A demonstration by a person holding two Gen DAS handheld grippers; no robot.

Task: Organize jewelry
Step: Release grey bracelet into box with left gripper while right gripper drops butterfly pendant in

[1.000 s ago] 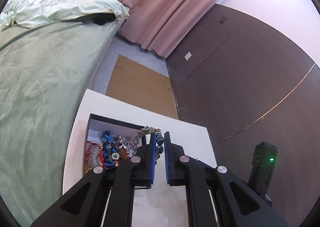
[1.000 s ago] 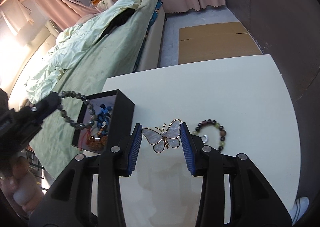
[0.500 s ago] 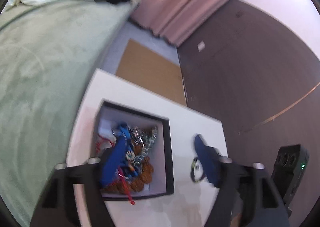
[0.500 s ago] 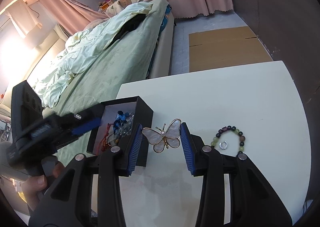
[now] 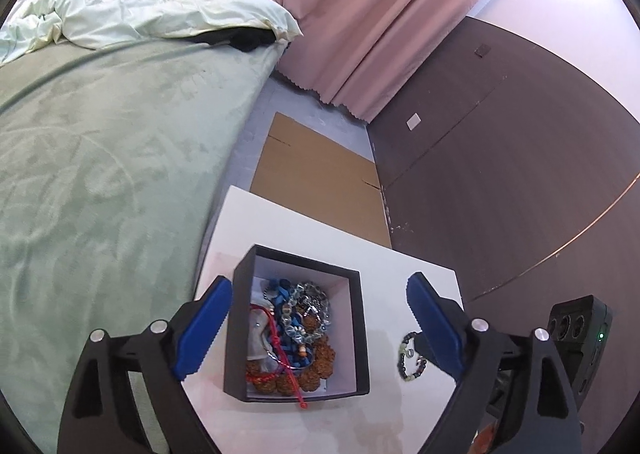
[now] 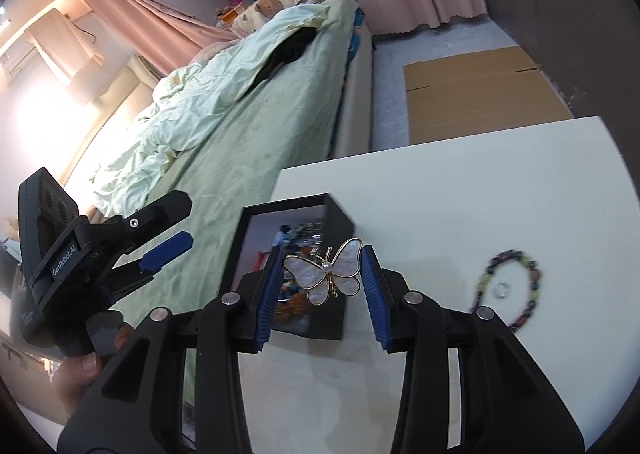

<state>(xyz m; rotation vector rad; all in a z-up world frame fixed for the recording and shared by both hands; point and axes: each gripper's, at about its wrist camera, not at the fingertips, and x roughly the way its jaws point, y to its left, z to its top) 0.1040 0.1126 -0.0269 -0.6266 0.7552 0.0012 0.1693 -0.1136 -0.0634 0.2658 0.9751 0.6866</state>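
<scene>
Landmark: black jewelry box [image 5: 296,334] on white table [image 5: 320,230], heaped with beads. Left gripper [image 5: 316,318] above box, jaws just opened wide, nothing between them. Right gripper [image 6: 323,286] clamps butterfly brooch [image 6: 328,272] over the box's right wall. Beaded bracelet [image 6: 512,286] lies right of box, small ring [image 6: 501,289] inside its loop.

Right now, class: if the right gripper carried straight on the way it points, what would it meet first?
Probably the black box. The right gripper, shut on the butterfly brooch, aims down at the box's near wall and open top; depth is hard to judge.
</scene>
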